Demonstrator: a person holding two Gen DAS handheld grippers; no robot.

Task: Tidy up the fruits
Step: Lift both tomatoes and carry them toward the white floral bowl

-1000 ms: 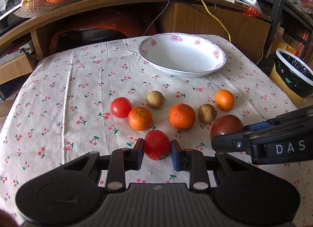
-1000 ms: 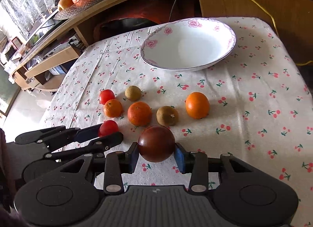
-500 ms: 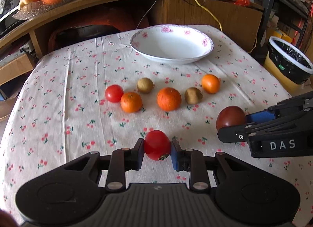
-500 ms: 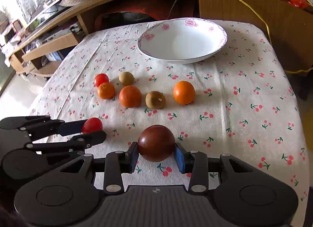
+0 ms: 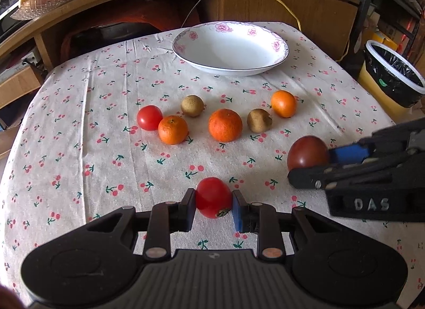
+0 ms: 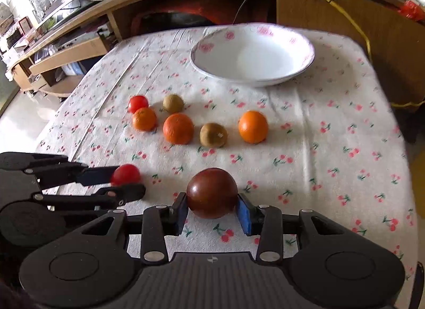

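Since a second ago both tools have been pulled back and lifted toward the near edge of the surface (image 5: 79,112), so the row of fruit is now seen farther off and the white bowl (image 5: 276,56) looks smaller at the far edge. Nothing has been dropped along the way.

The left tool (image 5: 213,204) is clenched on a red tomato (image 5: 212,197), held clear of the cloth near the near edge. The right tool (image 6: 212,209) is clamped on a dark reddish-brown fruit (image 6: 211,192), also carried above the near edge, just right of the left one.

Left on the cloth, mid-surface, are another red tomato (image 5: 149,117), three oranges (image 5: 225,128) and two brown kiwi-like fruits (image 5: 259,120). The bowl is empty.

So two pieces are picked and nothing is sorted yet, pretty early days by the look of it. A carry toward the bowl at the far edge is probably what's called for next, with the row of loose fruit needing to be cleared on the way over.
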